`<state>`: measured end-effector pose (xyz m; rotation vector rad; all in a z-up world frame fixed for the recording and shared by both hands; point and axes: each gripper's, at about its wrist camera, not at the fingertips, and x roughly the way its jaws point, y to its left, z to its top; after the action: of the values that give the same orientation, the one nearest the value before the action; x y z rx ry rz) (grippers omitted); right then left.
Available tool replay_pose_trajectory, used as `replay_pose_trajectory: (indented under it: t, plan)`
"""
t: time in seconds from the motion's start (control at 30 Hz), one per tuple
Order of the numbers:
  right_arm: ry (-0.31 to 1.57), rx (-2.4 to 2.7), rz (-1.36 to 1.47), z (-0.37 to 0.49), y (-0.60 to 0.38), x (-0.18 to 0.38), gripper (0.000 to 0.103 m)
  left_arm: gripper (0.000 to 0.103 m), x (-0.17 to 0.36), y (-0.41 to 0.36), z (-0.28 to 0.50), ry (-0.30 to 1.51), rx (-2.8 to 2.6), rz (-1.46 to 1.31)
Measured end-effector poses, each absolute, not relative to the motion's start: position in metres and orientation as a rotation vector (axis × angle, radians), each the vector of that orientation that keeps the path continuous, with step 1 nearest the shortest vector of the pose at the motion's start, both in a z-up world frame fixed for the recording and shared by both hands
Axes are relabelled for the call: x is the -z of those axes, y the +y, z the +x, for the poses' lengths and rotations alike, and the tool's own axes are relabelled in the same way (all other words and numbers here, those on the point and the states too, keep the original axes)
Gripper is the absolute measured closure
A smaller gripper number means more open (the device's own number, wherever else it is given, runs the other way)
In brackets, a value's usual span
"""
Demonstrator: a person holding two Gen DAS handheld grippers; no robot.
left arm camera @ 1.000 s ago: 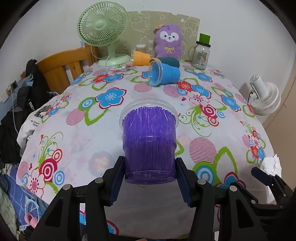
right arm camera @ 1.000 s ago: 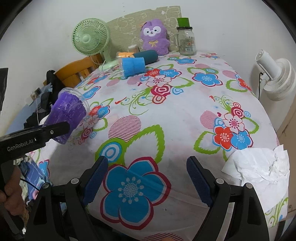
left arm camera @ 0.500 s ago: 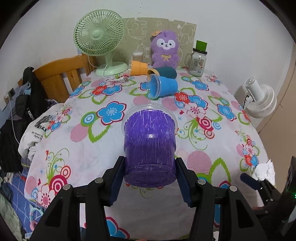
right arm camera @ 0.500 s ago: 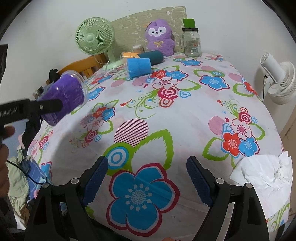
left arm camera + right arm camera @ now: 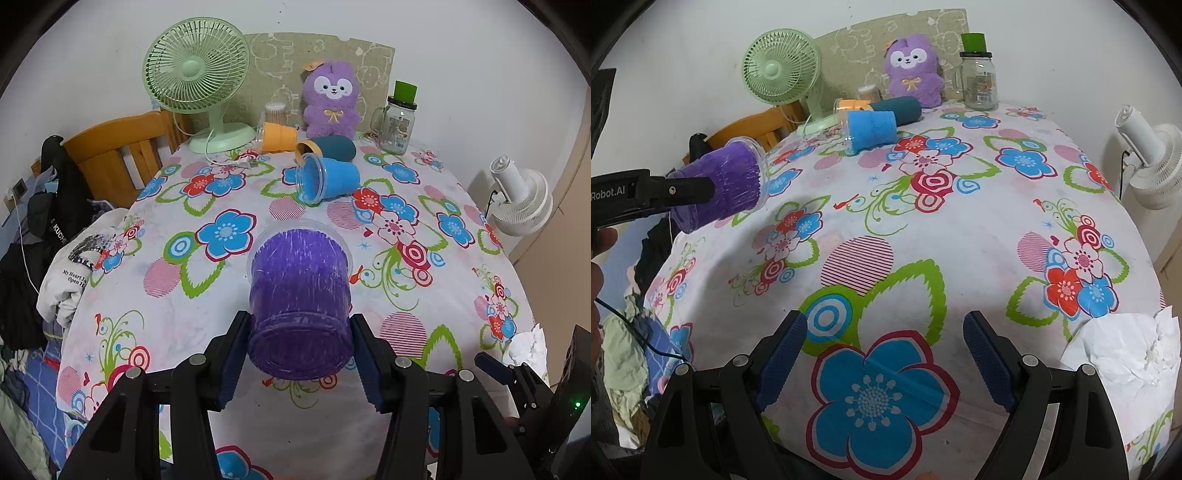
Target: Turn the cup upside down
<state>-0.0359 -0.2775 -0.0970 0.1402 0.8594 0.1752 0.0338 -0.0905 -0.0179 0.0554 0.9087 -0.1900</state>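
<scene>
My left gripper [image 5: 299, 354] is shut on the purple cup [image 5: 300, 299], gripping it near its base. The cup lies tilted in the air above the flowered table [image 5: 221, 295], its clear rim pointing away from me and its base toward the camera. In the right wrist view the same purple cup [image 5: 727, 184] hangs at the far left, held off the cloth by the left gripper's fingers [image 5: 683, 190]. My right gripper [image 5: 884, 354] is open and empty, low over the table's front edge above a big blue flower.
A blue cup [image 5: 327, 179] lies on its side at the back, with an orange cup [image 5: 279, 137] and a dark teal cup [image 5: 332, 147] behind it. A green fan [image 5: 199, 81], purple plush [image 5: 330, 99] and glass jar [image 5: 399, 122] stand at the far edge. Crumpled tissue [image 5: 1123, 365] lies front right.
The left gripper has lifted the purple cup higher and tipped it further, so its base now faces the camera more. The right gripper has barely moved.
</scene>
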Motion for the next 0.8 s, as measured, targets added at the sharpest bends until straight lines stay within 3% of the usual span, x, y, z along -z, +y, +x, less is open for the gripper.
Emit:
replay_pose_trajectory:
  t: [0.8]
  plan:
    - [0.866,-0.188,0.128,-0.031,-0.274,0.098,0.015,0.047,0.008,-0.096,0.043,0.892,0.198,0.069]
